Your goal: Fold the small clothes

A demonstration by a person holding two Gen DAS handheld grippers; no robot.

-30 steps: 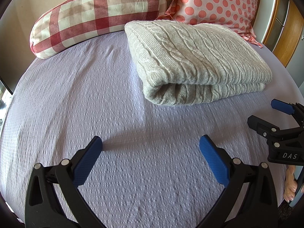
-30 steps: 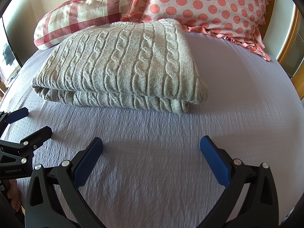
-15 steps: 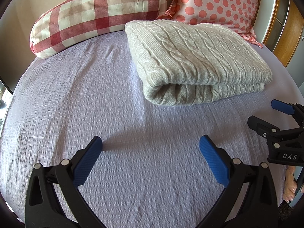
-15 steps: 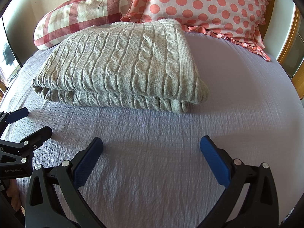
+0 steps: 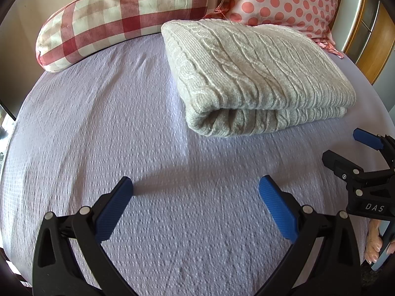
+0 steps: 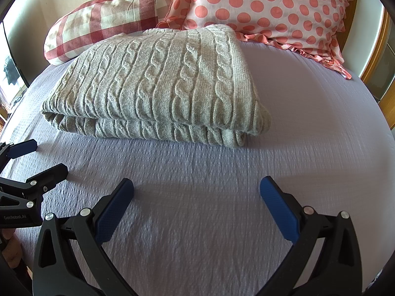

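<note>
Grey cable-knit sweater [image 5: 259, 74] lies folded on lilac bedsheet [image 5: 123, 135], toward the head of the bed, just in front of the two pillows. Folded into a flat rectangle, two thick layers stacked. Long axis runs across the bed, side to side. Cable ribs run front to back, from the near edge toward the pillows. In the right wrist view the sweater [image 6: 158, 86] shows its layered long edge facing the camera, rounded fold at its right end; in the left wrist view that rounded fold sits at the near left corner, pointing at the camera. Far edge touches or nearly touches the polka-dot pillow [image 6: 271, 7]; checked pillow [image 5: 118, 17] is just behind its left end.

Left gripper [image 5: 195, 204] spread wide, nothing between the blue pads, hovering over bare sheet, near side of the sweater, apart from it. Right gripper [image 6: 196, 204] likewise released, jaws wide, empty, over bare sheet, short of the sweater's front edge. Each gripper shows in the other's view: right gripper at right edge of left view, left gripper [image 6: 27, 162] at left edge of right view, both apart from the knit. Wooden bed frame [image 5: 370, 49] at far right.
</note>
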